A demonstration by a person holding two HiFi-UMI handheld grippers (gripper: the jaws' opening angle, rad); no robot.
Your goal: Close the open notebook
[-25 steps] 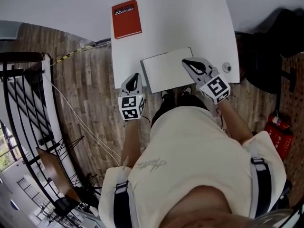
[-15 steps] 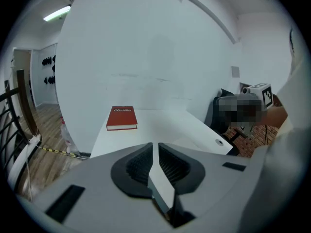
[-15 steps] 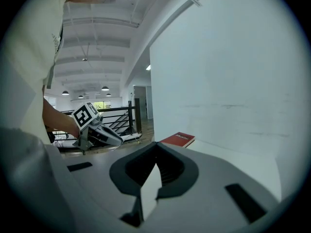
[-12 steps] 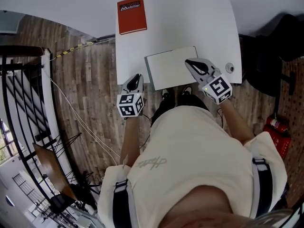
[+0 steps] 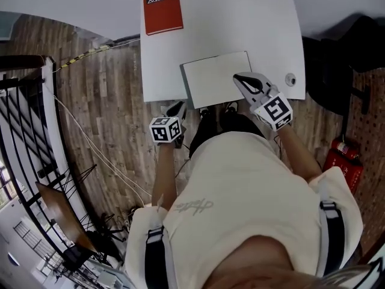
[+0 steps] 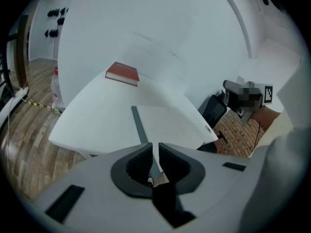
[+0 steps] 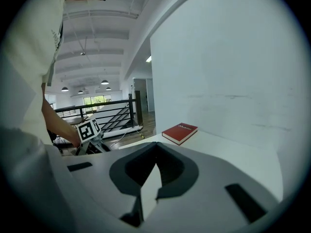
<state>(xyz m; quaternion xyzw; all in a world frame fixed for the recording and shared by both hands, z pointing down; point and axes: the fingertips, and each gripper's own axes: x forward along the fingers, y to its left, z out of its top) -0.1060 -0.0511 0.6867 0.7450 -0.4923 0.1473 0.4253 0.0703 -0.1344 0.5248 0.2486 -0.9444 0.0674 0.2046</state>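
Observation:
The notebook [image 5: 216, 77] lies flat near the front edge of the white table [image 5: 264, 29], white face up, with a dark strip along its left side. The left gripper view shows it too [image 6: 167, 125], just beyond the jaws. My right gripper [image 5: 242, 78] rests over the notebook's near right corner; its jaws meet at the tips with nothing between them [image 7: 156, 148]. Off the table, below the front edge and left of the notebook, my left gripper [image 5: 178, 108] hangs with its jaws almost touching and nothing held [image 6: 155, 147].
A red book [image 5: 163, 9] lies at the table's far left corner, also seen from the right gripper [image 7: 180, 132]. A small round fitting [image 5: 290, 79] sits by the table's right edge. Black stair railings [image 5: 24, 131] stand to the left, dark furniture [image 5: 337, 65] and a red object [image 5: 340, 159] to the right.
My left gripper has drawn back from the table's front edge toward the person's body. The right gripper has stayed at the notebook's near right corner.

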